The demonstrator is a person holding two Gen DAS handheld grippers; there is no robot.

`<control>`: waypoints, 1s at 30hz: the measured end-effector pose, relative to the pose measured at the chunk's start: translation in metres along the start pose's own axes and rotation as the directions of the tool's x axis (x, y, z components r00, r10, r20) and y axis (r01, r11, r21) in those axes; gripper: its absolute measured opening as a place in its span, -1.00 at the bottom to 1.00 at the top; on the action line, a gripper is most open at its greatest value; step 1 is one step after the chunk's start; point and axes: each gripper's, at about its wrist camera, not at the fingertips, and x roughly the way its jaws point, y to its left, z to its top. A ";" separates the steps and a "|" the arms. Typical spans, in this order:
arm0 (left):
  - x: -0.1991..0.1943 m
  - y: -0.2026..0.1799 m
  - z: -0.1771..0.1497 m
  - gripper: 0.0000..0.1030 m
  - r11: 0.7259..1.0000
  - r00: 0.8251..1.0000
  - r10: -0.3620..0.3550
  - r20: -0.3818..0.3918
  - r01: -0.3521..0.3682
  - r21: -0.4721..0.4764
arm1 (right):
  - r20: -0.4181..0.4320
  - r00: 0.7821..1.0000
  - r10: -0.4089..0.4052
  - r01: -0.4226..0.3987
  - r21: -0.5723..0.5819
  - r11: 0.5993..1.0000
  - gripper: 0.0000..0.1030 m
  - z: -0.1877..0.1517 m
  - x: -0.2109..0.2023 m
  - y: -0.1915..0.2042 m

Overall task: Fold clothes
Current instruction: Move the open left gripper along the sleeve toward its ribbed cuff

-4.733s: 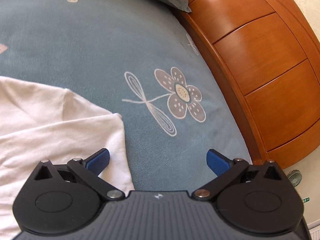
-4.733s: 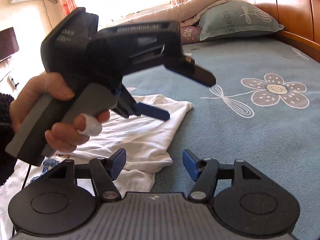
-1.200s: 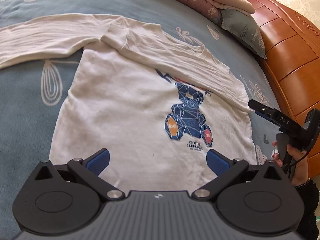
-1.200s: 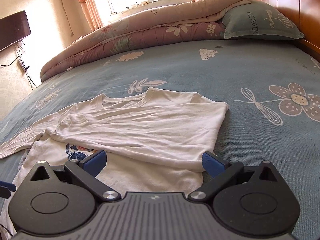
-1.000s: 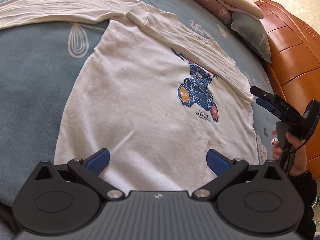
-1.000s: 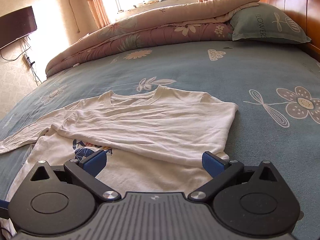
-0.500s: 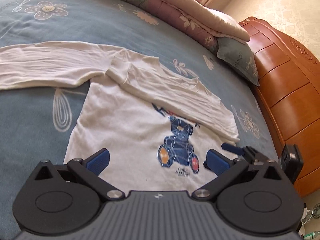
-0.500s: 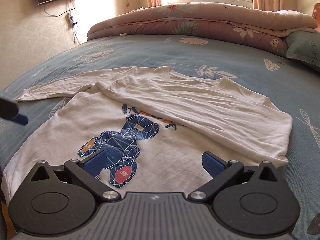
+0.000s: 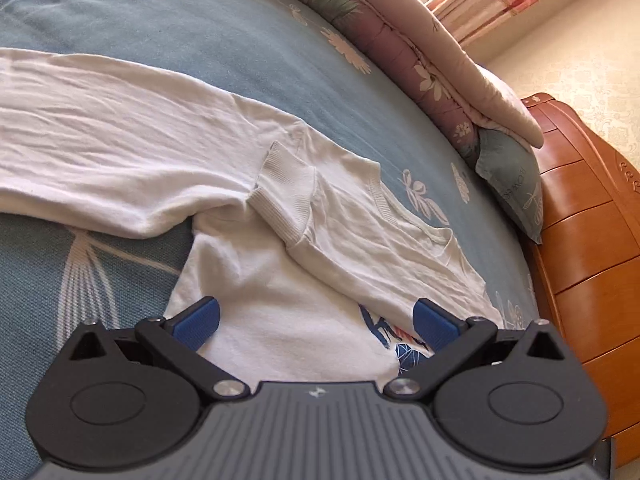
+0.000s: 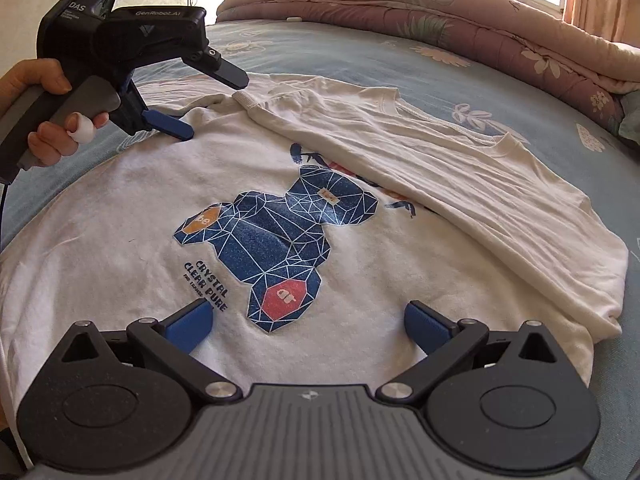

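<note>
On the blue flowered bedspread (image 10: 500, 92), your left gripper (image 10: 216, 104) hangs spread and empty over the white shirt (image 10: 120, 240) at its outstretched sleeve (image 9: 100, 136); the right gripper (image 10: 306, 322), equally spread, waits above the hem. Pinch that sleeve near the armpit, fold it flat across the bear print (image 10: 280, 240), and mind the already folded sleeve's cuff (image 9: 284, 196) and the quilt (image 10: 440, 20) beyond.

Both wrist cameras look low and close over the white shirt (image 9: 280, 312), sharing its folded sleeve (image 10: 460, 168), the right view catching the left gripper (image 10: 216, 100) at ten o'clock.
</note>
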 end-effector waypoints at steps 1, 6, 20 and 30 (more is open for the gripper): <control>-0.002 0.000 0.000 0.99 1.000 1.000 -0.004 -0.007 0.004 0.022 | 0.000 1.000 -0.001 0.001 -0.002 1.000 1.00 0.000 0.000 0.000; -0.006 -0.010 0.004 0.99 0.995 0.999 0.031 -0.042 -0.027 0.100 | 0.008 1.000 -0.003 0.003 -0.009 1.000 1.00 -0.002 0.000 0.001; 0.020 -0.017 0.020 0.98 0.984 0.994 0.103 0.018 -0.105 0.144 | 0.012 1.000 0.002 -0.002 -0.024 1.000 1.00 -0.002 -0.001 0.001; -0.018 -0.046 0.001 0.98 0.979 0.996 0.083 0.012 -0.084 0.184 | 0.012 1.000 0.004 -0.004 -0.030 1.000 1.00 -0.002 0.000 0.001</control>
